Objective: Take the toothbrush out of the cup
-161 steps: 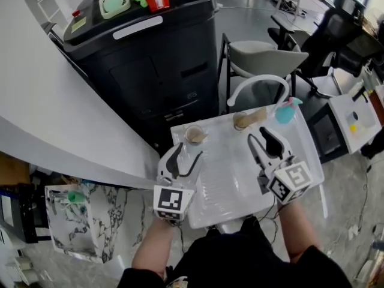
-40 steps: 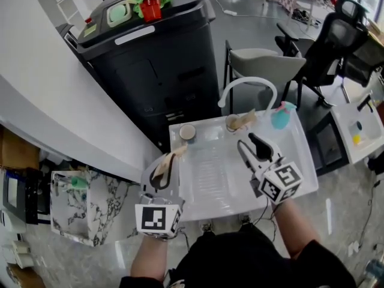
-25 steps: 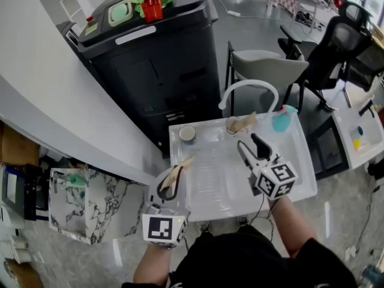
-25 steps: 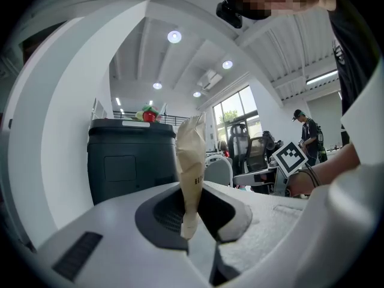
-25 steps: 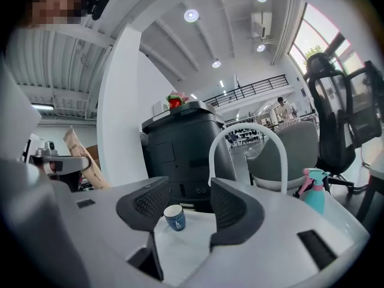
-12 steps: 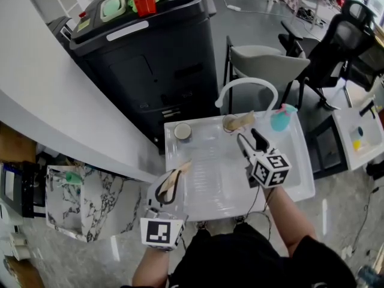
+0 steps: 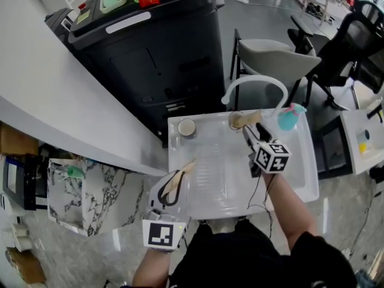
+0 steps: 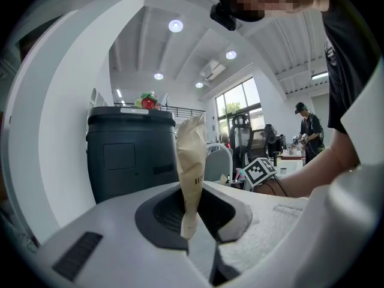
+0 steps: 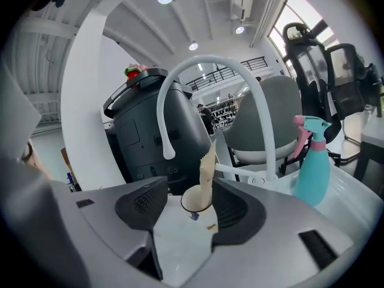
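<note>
Apparently toothbrush packet (image 8: 191, 161) in left tool (image 8: 195, 221).

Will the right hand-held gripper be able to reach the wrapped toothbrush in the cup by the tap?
Probably yes. The right hand-held gripper is wide open, the cup with the wrapped toothbrush sits straight ahead, and nothing blocks it; the tap arches above.

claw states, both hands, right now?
Left claw: shut on a paper-wrapped toothbrush.
Right claw: open, holding nothing; the cup ahead is not gripped.
</note>
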Action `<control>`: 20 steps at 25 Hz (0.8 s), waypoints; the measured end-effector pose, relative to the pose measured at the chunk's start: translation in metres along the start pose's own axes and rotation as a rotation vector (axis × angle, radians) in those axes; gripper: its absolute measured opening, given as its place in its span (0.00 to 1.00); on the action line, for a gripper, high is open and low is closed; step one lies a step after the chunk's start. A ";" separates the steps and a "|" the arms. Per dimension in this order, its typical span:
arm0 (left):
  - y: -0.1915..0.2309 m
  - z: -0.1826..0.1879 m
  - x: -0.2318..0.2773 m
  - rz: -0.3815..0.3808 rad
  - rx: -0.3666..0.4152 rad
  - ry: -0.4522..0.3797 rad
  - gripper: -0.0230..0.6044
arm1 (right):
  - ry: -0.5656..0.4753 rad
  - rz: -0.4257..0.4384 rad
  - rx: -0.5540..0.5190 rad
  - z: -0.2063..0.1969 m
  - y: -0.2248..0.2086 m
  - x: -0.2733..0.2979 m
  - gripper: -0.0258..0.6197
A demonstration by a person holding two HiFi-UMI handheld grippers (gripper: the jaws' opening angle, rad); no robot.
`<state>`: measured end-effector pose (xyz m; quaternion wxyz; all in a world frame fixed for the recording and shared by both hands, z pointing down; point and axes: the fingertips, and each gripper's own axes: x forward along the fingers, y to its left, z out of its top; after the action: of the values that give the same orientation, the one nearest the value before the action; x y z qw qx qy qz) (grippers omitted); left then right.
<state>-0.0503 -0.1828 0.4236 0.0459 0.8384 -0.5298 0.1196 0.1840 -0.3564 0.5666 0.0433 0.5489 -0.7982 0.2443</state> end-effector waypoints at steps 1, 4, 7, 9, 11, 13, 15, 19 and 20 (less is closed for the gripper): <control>0.001 -0.001 0.001 0.003 -0.001 0.008 0.10 | 0.009 -0.003 0.003 -0.003 -0.003 0.006 0.40; 0.004 -0.005 0.003 0.011 -0.005 0.025 0.10 | 0.029 -0.008 0.001 -0.008 -0.009 0.021 0.40; 0.006 -0.009 0.005 0.020 -0.008 0.038 0.10 | 0.047 -0.016 -0.012 -0.013 -0.016 0.034 0.40; 0.008 -0.011 0.006 0.025 -0.007 0.045 0.10 | 0.064 -0.019 -0.018 -0.019 -0.020 0.041 0.40; 0.010 -0.012 0.007 0.030 -0.004 0.049 0.10 | 0.072 -0.024 -0.024 -0.021 -0.023 0.048 0.39; 0.011 -0.014 0.007 0.035 -0.003 0.052 0.10 | 0.075 -0.028 -0.030 -0.021 -0.026 0.053 0.39; 0.011 -0.015 0.008 0.038 -0.003 0.057 0.10 | 0.087 -0.028 -0.032 -0.024 -0.029 0.059 0.39; 0.012 -0.018 0.008 0.044 -0.014 0.070 0.10 | 0.102 -0.036 -0.048 -0.029 -0.031 0.066 0.37; 0.011 -0.019 0.008 0.045 -0.014 0.072 0.10 | 0.111 -0.037 -0.050 -0.032 -0.032 0.067 0.36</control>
<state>-0.0598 -0.1911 0.4434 0.0682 0.8210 -0.5474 0.1472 0.1802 -0.4090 0.6282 0.1056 0.5481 -0.7900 0.2535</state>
